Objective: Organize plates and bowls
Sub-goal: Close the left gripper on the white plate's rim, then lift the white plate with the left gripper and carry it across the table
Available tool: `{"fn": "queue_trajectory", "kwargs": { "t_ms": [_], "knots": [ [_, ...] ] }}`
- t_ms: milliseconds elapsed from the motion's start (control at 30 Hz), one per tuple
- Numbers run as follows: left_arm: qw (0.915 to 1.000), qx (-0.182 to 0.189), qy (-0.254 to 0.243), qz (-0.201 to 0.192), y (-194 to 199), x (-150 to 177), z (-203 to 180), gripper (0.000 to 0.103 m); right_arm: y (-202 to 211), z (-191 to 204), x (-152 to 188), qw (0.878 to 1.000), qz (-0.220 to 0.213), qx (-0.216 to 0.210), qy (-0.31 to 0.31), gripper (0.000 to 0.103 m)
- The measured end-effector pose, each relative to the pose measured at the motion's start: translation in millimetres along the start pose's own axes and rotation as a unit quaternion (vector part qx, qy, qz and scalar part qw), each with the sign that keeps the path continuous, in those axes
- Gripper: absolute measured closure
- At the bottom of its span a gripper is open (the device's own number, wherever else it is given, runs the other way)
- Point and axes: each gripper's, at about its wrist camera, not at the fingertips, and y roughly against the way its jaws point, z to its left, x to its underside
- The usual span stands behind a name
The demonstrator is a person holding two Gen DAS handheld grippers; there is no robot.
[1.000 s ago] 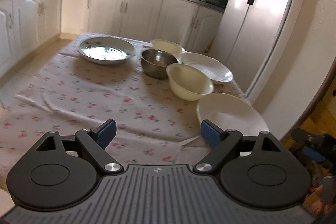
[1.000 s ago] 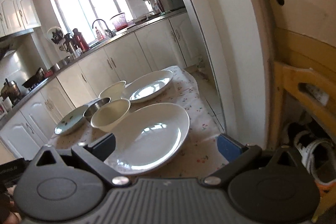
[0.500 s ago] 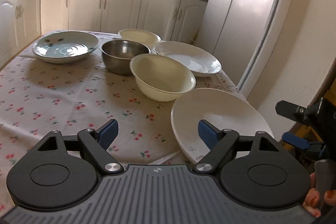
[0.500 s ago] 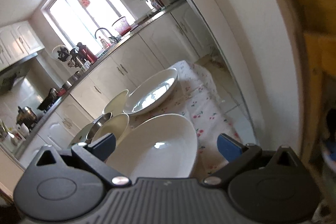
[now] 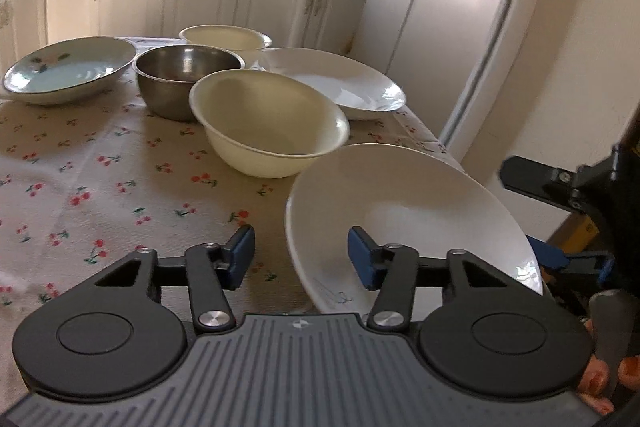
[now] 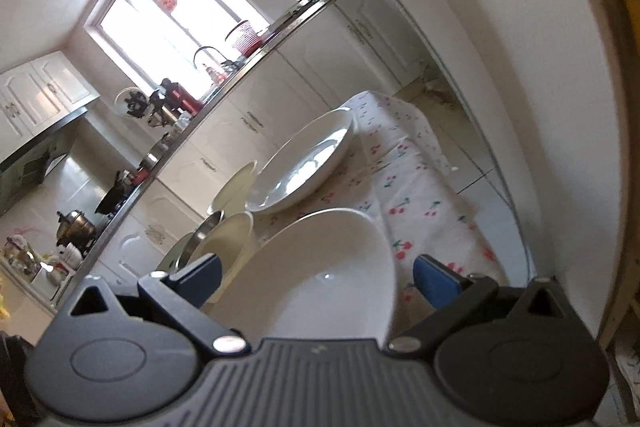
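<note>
Since the earlier frame, both hand-held grippers have advanced toward the near white plate (image 5: 404, 211), which now fills more of each view, and the left hand-held gripper (image 5: 301, 259) has narrowed its jaws. Those jaws are closing and stand about half open; the plate's near left rim lies between the blue pads (image 5: 362, 259), with a gap visible on either side, so nothing is clamped. The right hand-held gripper (image 6: 316, 281) stands wide open, straddling the plate's opposite rim without pressing on it; in the left wrist view its blue tip shows just beyond the plate's right edge.

The plate rests on the worktop (image 5: 100, 187), which carries a cherry-print cloth, directly ahead of the left hand-held gripper. Just beyond the plate sits a cream bowl (image 5: 268, 123). Further ahead and left stands a steel bowl (image 5: 186, 79), with a second cream bowl (image 5: 224, 39) behind it. A floral plate (image 5: 70, 69) lies far left; a second white plate (image 5: 336, 83) lies ahead to the right. A refrigerator (image 5: 440, 7) stands beyond the worktop's right end.
</note>
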Motion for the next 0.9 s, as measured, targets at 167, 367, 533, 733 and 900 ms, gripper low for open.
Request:
{"fn": "queue_trajectory", "kwargs": {
  "t_ms": [167, 367, 533, 733, 900],
  "knots": [
    [0.9996, 0.025, -0.010, 0.001, -1, 3, -4, 0.056, -3, 10, 3, 1.000, 0.004, 0.005, 0.020, 0.001],
    [0.9998, 0.020, 0.000, 0.006, 5, 4, 1, 0.061, 3, 16, 8, 1.000, 0.007, 0.012, 0.022, 0.001],
    [0.9999, 0.013, 0.002, -0.001, 22, 9, 9, 0.061, 6, 29, 20, 0.999, 0.014, 0.014, 0.037, 0.001],
    [0.9997, 0.001, 0.020, -0.013, 54, 16, 30, 0.061, 7, 53, 38, 0.998, 0.024, 0.009, 0.066, 0.001],
    [0.9988, -0.014, 0.039, -0.025, 83, 15, 51, 0.061, 1, 79, 50, 0.996, 0.036, -0.009, 0.087, 0.001]
  ]
}}
